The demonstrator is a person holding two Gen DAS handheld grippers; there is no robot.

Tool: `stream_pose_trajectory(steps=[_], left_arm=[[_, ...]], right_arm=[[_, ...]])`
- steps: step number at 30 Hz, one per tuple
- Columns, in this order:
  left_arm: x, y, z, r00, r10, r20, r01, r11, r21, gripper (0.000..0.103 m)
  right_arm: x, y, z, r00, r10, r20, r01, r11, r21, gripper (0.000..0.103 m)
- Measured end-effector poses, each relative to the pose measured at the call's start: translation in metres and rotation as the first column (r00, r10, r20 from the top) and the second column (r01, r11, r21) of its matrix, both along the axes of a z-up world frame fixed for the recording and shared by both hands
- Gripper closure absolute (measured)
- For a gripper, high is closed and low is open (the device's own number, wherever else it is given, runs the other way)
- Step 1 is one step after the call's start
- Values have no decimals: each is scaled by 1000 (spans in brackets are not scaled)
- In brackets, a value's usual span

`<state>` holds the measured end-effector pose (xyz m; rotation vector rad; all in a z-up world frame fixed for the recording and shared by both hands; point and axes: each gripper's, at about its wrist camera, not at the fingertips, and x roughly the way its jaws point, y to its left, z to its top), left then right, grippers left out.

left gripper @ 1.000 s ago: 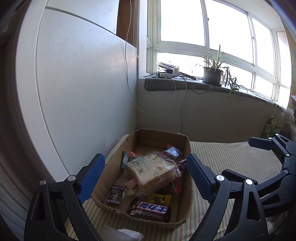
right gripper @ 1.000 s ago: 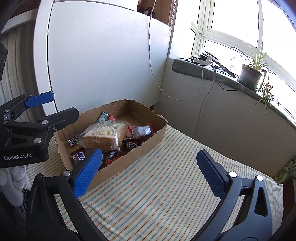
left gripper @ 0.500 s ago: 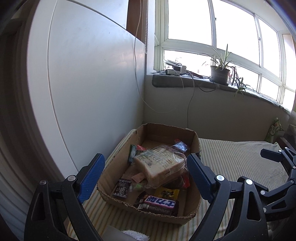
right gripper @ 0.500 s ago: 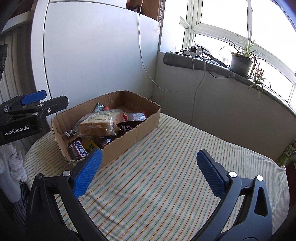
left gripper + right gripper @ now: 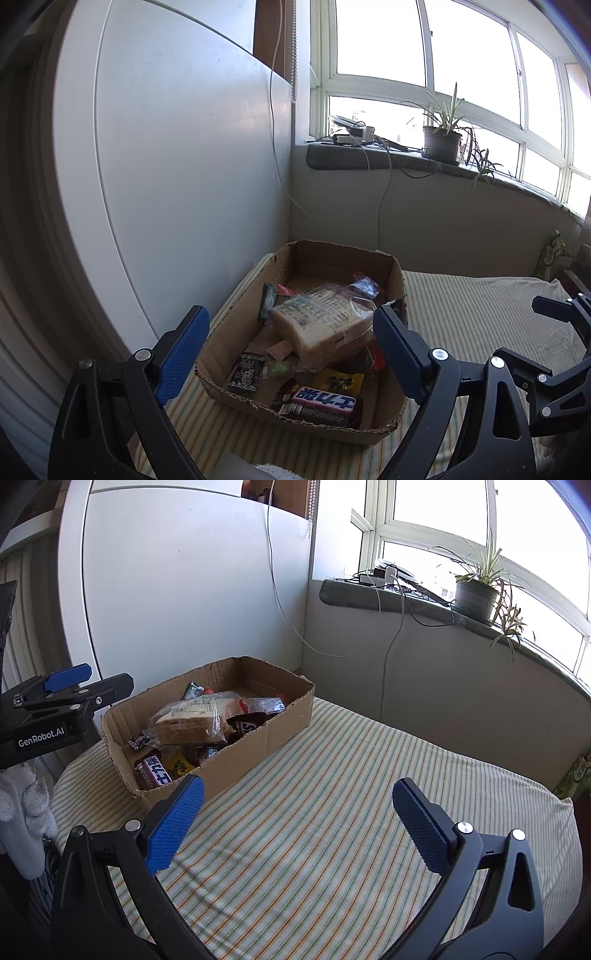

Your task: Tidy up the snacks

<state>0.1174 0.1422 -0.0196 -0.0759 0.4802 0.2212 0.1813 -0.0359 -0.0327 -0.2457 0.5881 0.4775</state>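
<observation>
A cardboard box [image 5: 388,432] [image 5: 280,729] stands on the striped table at the left, by the white wall. It holds several snacks: a bagged bread slice [image 5: 321,328] [image 5: 188,720] on top, a chocolate bar with a blue label [image 5: 321,404] [image 5: 153,771], a yellow packet [image 5: 338,382] and a small black packet [image 5: 247,373]. My left gripper [image 5: 288,349] is open and empty, held above the near end of the box. My right gripper [image 5: 295,821] is open and empty, over the bare striped cloth to the right of the box.
The striped tablecloth [image 5: 351,812] covers a round table. A white panel [image 5: 184,590] stands behind the box. A windowsill holds a potted plant [image 5: 476,594] and chargers with hanging cables [image 5: 384,579]. A green packet [image 5: 578,771] lies at the table's far right edge.
Both grippers have drawn back and up from the box, so it looks smaller and farther. The jaws stay open and empty. The snacks have not moved.
</observation>
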Motion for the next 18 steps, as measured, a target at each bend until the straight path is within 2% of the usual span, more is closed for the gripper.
stream_pose_trajectory(steps=[18], left_arm=[[-4, -5, -2, 1000, -11, 15, 11, 999, 35, 13]], right_arm=[[1, -15, -5, 999, -38, -18, 38, 999, -11, 0]])
